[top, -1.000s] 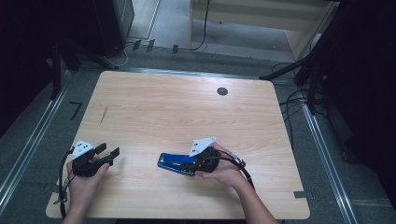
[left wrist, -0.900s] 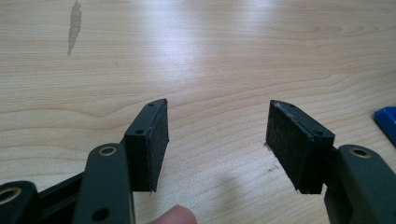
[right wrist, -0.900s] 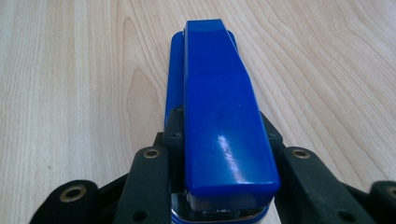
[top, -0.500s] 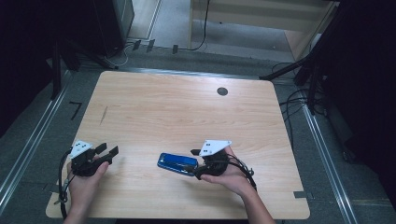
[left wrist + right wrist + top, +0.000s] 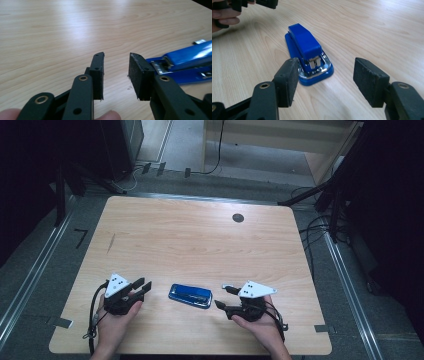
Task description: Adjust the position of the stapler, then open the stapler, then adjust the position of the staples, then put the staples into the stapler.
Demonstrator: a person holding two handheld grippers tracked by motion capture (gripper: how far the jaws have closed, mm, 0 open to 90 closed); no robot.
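The blue stapler [image 5: 190, 296] lies flat on the bench [image 5: 200, 240]. Left gripper [image 5: 142, 287], just left of the stapler, has been narrowing, fingers empty. Right gripper [image 5: 222, 296], just right of it, stands wide, empty.

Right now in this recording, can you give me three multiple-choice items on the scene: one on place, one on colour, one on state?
1. Where does the stapler lie on the table?
A. Between the two grippers
B. At the far edge
C. Left of both grippers

2. What colour is the stapler?
A. Red
B. Blue
C. Yellow

3. How does the right gripper stand?
A. Shut on the stapler
B. Open, stapler ahead of it
C. Shut with nothing in it

Answers: 1 A, the high view shows it between the left gripper and the right one; 2 B, its body is blue; 3 B, the jaws stand apart, clear of the stapler.
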